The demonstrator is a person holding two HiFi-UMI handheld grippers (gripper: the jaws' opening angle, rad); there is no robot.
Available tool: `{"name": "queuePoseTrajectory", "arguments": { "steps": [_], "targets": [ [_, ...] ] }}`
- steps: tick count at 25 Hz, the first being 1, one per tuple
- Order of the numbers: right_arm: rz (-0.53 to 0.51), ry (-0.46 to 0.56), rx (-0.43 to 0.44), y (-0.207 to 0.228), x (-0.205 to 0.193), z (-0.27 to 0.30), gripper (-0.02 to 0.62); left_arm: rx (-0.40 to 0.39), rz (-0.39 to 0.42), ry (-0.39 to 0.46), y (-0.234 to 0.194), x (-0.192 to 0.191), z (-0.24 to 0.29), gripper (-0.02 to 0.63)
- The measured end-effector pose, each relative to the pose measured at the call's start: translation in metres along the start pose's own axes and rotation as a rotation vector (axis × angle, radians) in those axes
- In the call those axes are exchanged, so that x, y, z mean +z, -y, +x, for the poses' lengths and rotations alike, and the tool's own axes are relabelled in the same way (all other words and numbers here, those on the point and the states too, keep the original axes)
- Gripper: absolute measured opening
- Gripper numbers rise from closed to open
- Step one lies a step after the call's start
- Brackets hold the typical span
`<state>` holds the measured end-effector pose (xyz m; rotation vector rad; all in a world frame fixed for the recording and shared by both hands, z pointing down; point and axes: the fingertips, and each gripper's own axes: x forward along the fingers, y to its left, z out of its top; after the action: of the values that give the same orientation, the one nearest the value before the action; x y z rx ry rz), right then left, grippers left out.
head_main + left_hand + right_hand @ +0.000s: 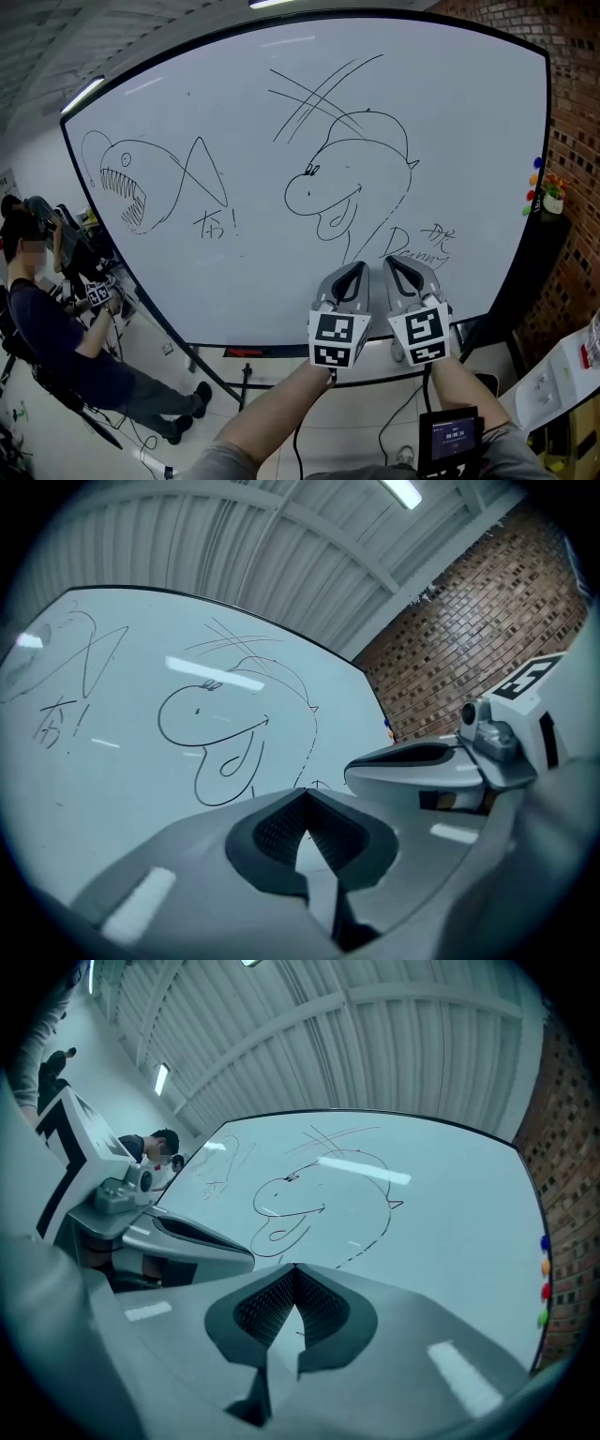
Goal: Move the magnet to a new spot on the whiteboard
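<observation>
You held left tongs (353, 267) and right tongs (395, 262) clenched, empty, by the board's (234, 112) lower edge, well apart from the magnets (534, 178) on its right edge, probably light, hard, slick, best pinched by the sides.

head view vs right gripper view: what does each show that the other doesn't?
Head view only: the person's forearms and a small screen by the right wrist.

Right gripper view only: the ribbed inner faces of the right hand-held gripper, shut tip to tip with nothing between, and the camera on the left hand-held gripper.

Both: the whiteboard with its cartoon-head drawing, coloured magnets at its right edge, the brick wall, and a seated person off to the left.
</observation>
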<state>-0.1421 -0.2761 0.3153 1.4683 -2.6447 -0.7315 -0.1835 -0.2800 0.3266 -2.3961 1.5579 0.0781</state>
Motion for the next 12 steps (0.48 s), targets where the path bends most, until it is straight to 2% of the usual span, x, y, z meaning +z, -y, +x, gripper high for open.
{"name": "queuePoseTrajectory", "arguments": {
  "steps": [5, 12],
  "targets": [
    [0.035, -0.038, 0.033, -0.033, -0.009, -0.005, 0.006, 0.013, -0.013, -0.027, -0.011, -0.012, -0.023, -0.003],
    [0.112, -0.056, 0.072, -0.031, -0.023, -0.025, 0.006, 0.045, -0.037, -0.044, 0.003, -0.022, -0.033, -0.003]
  ]
}}
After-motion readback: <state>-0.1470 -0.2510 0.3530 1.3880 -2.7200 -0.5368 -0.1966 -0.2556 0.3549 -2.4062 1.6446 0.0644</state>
